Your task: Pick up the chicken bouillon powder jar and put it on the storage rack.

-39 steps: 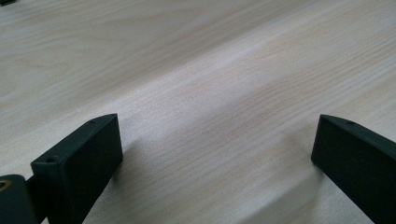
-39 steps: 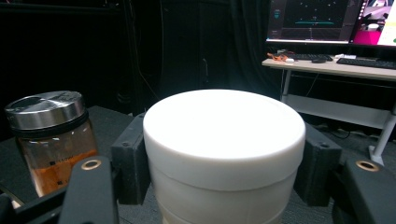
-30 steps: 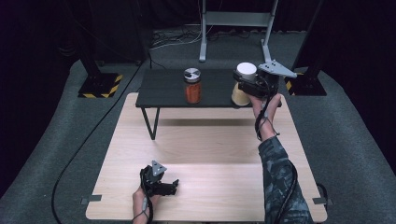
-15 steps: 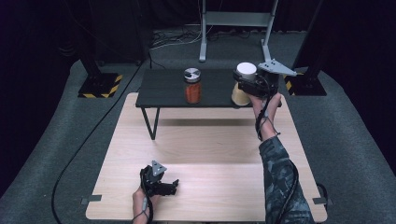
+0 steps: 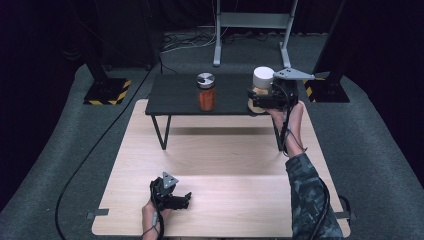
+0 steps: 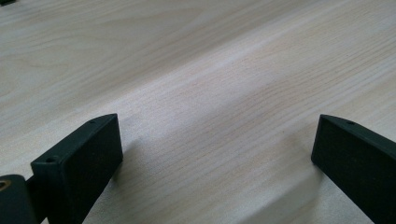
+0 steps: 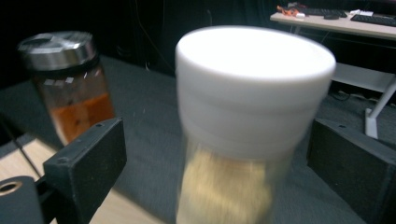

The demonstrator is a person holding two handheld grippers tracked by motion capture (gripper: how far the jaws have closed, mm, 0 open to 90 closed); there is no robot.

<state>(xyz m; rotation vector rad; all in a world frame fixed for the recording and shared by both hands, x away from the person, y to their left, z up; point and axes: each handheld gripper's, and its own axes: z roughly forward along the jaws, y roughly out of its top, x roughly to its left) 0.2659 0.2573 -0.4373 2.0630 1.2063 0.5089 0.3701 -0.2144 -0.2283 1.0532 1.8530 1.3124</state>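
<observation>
A white-lidded jar [image 7: 243,140] of pale grains stands at the right end of the dark counter [image 5: 175,97]. The right tool [image 5: 257,100] has just spread, jaws clear of it. Rigid, smooth glass, probably hefty: grip below the lid.

A recording lab or studio: black curtains [image 5: 45,40] close off a grey carpeted floor [image 5: 65,135], where a pale wooden table [image 5: 220,155] and a small black side table [image 5: 175,95] stand. Metal stand legs [image 5: 250,30], hazard-striped bases [image 5: 107,92] and loose cables [image 5: 185,40] ring the set; a desk with keyboards [image 7: 355,18] waits behind.
</observation>
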